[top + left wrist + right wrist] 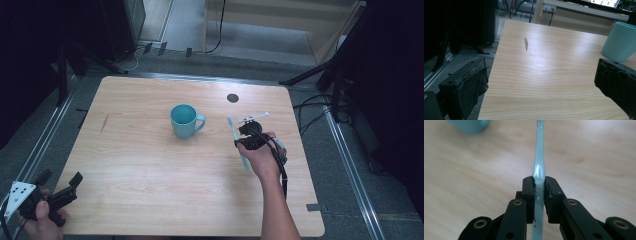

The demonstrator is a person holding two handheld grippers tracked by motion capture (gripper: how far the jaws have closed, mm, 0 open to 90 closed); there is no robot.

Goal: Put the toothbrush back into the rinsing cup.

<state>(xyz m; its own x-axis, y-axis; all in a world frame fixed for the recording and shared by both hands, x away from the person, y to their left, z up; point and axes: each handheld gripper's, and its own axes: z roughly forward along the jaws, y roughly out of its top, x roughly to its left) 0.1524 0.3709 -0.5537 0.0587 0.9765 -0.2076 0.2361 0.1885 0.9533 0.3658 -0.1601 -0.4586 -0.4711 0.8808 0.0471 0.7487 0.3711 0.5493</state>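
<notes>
**Toothbrush clamped, mug off to its left**

Your wooden table [150, 165] is smooth, pale-grained. The teal mug [184, 120], glossy and round, stands mid-table, mouth up, handle toward your right gripper [539, 188]. That gripper's jaws pinch the slim, translucent blue toothbrush [538, 167] mid-handle, its long axis pointing away from you, the mug just left of its head. Your left gripper [57, 192] rests gaping and empty at the near-left corner, well apart.

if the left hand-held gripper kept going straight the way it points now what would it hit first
Probably nothing soon: the left hand-held gripper, jaws wide open, looks along bare table. The teal mug sits right of that line, so it would likely be missed, though depth is hard to judge.
</notes>
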